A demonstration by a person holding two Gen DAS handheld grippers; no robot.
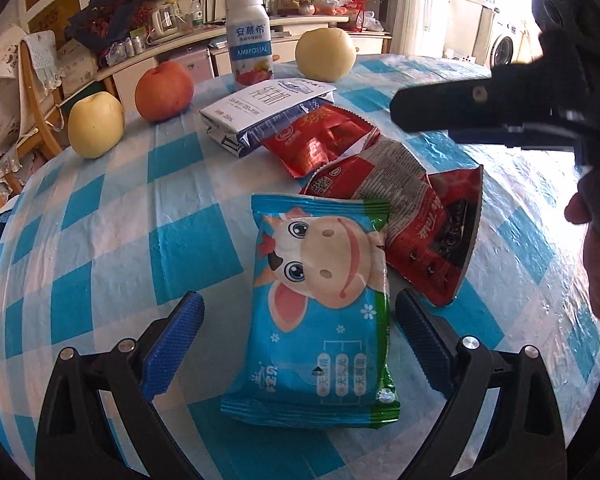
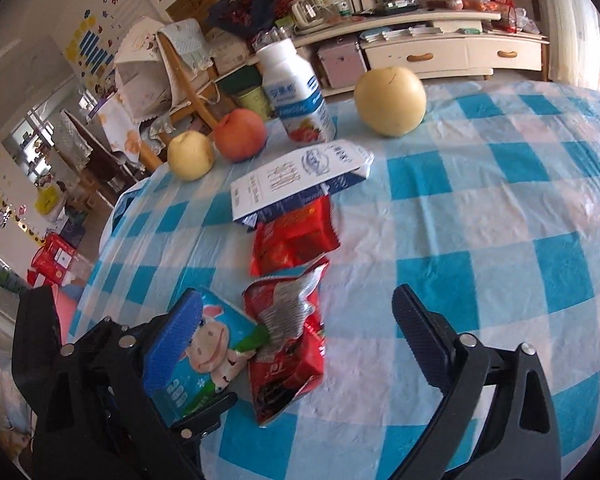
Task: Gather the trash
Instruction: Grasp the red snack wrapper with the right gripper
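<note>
A blue cow-print snack packet (image 1: 320, 312) lies flat between the open fingers of my left gripper (image 1: 298, 344), apart from both pads. Beyond it lie a torn red seed packet (image 1: 420, 224), a smaller red wrapper (image 1: 320, 140) and a flattened white-and-blue milk carton (image 1: 260, 116). My right gripper (image 2: 296, 348) is open above the table, with the torn red packet (image 2: 286, 344) below it and the cow packet (image 2: 204, 352) at its left finger. The red wrapper (image 2: 296, 236) and carton (image 2: 296, 176) lie farther off. The right gripper also shows in the left wrist view (image 1: 480, 100).
Two yellow pears (image 1: 96, 124) (image 1: 326, 54), a red apple (image 1: 164, 90) and a white yogurt bottle (image 1: 250, 40) stand at the far side of the blue-checked tablecloth (image 1: 100, 240). A chair (image 2: 180, 76) and cluttered sideboard (image 2: 440, 52) are beyond the table edge.
</note>
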